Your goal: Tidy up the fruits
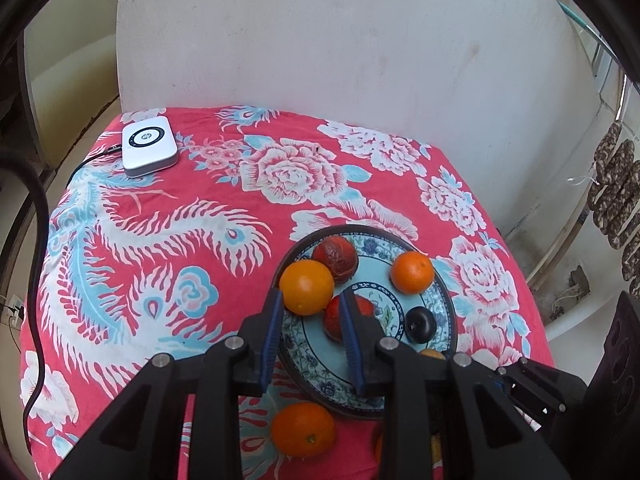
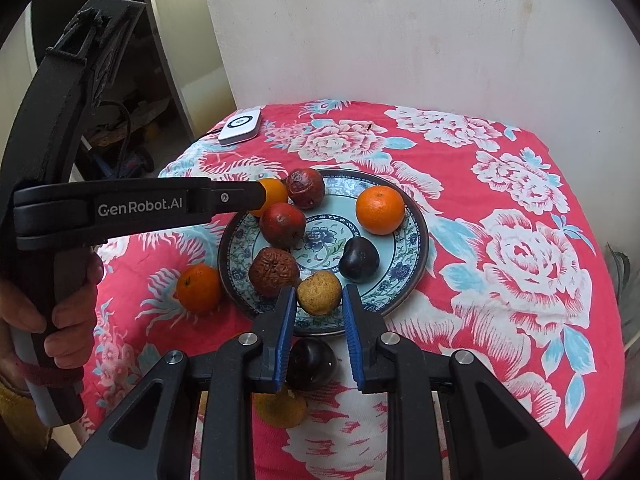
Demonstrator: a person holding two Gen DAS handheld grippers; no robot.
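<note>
We hold our left gripper (image 1: pixel 308 300) level over the plate's (image 2: pixel 412 276) far-left rim, its fingers (image 1: pixel 272 312) closed on an orange (image 1: pixel 306 287). Our left hand (image 2: pixel 66 312) wraps the handle from below, seen at the edge of the right wrist view. Our right gripper (image 2: pixel 319 300) points down at the plate's near rim, its fingers narrow and holding nothing; a yellowish fruit (image 2: pixel 319 293) shows between the tips, untouched. The plate also carries another orange (image 2: pixel 380 210), reddish fruits and a dark plum (image 2: pixel 359 260). One orange (image 2: pixel 199 287) lies on the worktop's floral cloth (image 2: pixel 520 260) just beside the plate.
</note>
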